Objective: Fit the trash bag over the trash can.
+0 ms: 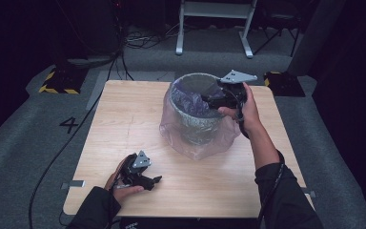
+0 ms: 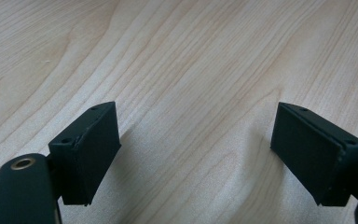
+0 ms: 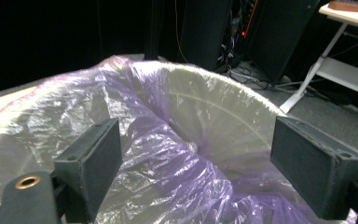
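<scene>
A grey speckled bin (image 1: 198, 126) stands on the wooden table (image 1: 124, 124), lined with a purple translucent bag (image 1: 195, 100) whose loose plastic also drapes down its outside. My right gripper (image 1: 208, 99) hovers over the bin's right rim, jaws open, pointing into the opening. In the right gripper view the pads (image 3: 93, 158) stand wide apart over the crumpled bag (image 3: 177, 158) and the pale inner wall (image 3: 223, 116), gripping nothing. My left gripper (image 1: 153, 182) rests low near the table's front left, open. Its pads (image 2: 91, 149) frame bare wood (image 2: 191, 93).
The table's edges drop to grey carpet (image 1: 38, 124). A black cable (image 1: 62, 143) runs along the floor at the left. A white desk frame (image 1: 214, 28) and dark equipment stand behind the table. A yellow-black striped block (image 1: 57, 83) sits at the back left.
</scene>
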### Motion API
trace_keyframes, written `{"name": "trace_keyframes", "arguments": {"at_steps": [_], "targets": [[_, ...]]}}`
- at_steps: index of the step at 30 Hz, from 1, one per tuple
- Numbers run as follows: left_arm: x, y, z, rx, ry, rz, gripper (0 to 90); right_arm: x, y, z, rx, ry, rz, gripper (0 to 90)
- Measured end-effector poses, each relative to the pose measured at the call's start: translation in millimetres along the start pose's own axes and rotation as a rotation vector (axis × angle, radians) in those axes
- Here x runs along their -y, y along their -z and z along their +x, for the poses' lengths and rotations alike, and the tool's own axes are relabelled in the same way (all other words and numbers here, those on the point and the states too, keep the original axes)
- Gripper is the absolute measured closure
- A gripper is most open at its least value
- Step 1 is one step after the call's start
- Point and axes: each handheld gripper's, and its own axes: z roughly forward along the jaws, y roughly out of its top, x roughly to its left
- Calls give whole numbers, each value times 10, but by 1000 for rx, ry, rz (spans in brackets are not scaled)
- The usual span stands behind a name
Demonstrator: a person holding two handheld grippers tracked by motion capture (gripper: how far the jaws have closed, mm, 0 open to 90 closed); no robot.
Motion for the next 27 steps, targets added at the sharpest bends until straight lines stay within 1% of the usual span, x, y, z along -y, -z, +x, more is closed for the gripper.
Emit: {"name": "trace_keyframes", "arguments": {"at_steps": [1, 3, 5, 8, 10, 18, 23, 27], "targets": [[0, 0, 0, 0, 0, 0, 150, 3, 10, 4, 0, -5, -9, 164], [0, 0, 0, 0, 0, 0, 149, 3, 29, 20, -1, 3, -20, 164], [0, 0, 0, 0, 0, 0, 150, 7, 44, 32, -2, 1, -35, 164], [0, 0, 0, 0, 0, 0, 150, 17, 66, 62, -6, 13, -53, 164], [0, 0, -1, 0, 0, 0, 150, 22, 77, 84, -17, 20, -55, 163], [0, 0, 0, 0, 0, 0, 150, 30, 168, 116, -36, 29, -110, 160], [-1, -1, 0, -1, 0, 0, 149, 62, 206, 121, -40, 32, -121, 160], [-3, -4, 2, -2, -1, -1, 148, 73, 234, 153, -71, 30, -114, 158]]}}
